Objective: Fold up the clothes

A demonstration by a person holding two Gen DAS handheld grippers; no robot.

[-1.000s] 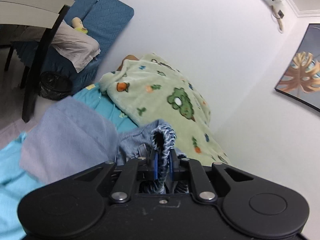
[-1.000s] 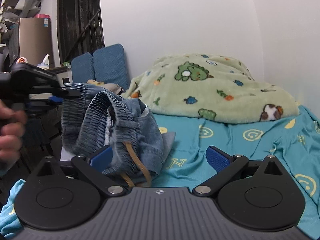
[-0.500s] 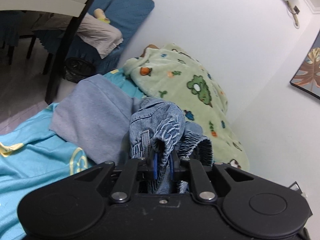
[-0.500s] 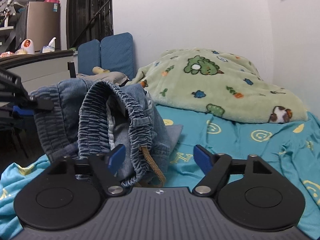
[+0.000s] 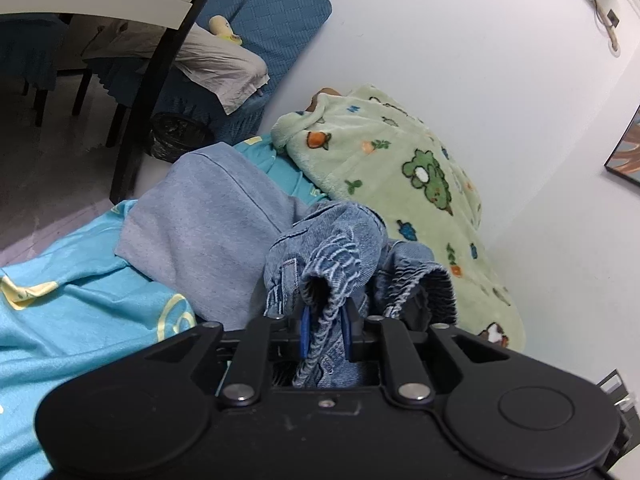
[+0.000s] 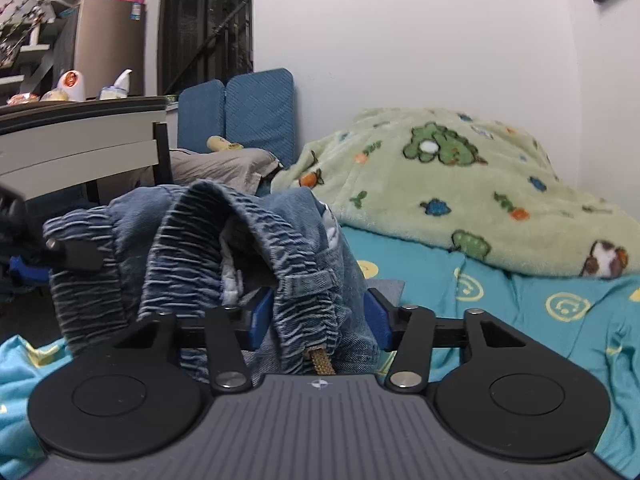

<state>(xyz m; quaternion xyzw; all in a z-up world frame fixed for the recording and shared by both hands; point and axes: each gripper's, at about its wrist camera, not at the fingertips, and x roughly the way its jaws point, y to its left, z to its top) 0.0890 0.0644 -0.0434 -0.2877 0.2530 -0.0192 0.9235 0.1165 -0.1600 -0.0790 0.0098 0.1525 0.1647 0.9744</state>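
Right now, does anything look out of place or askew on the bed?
The denim garment is bunched up, its elastic waistband humped between both grippers rather than lying flat. The left gripper pinches one part; the right gripper's jaws have been closing around another. Nothing looks damaged or spilled.

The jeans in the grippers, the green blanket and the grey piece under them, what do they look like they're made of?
Jeans: washed blue denim, going by the twill weave and the ribbed elastic waistband.
Green blanket: plush fleece, fuzzy and matte with printed cartoon animals.
Grey garment: probably cotton jersey or sweatshirt knit; it looks heathered, soft and matte.
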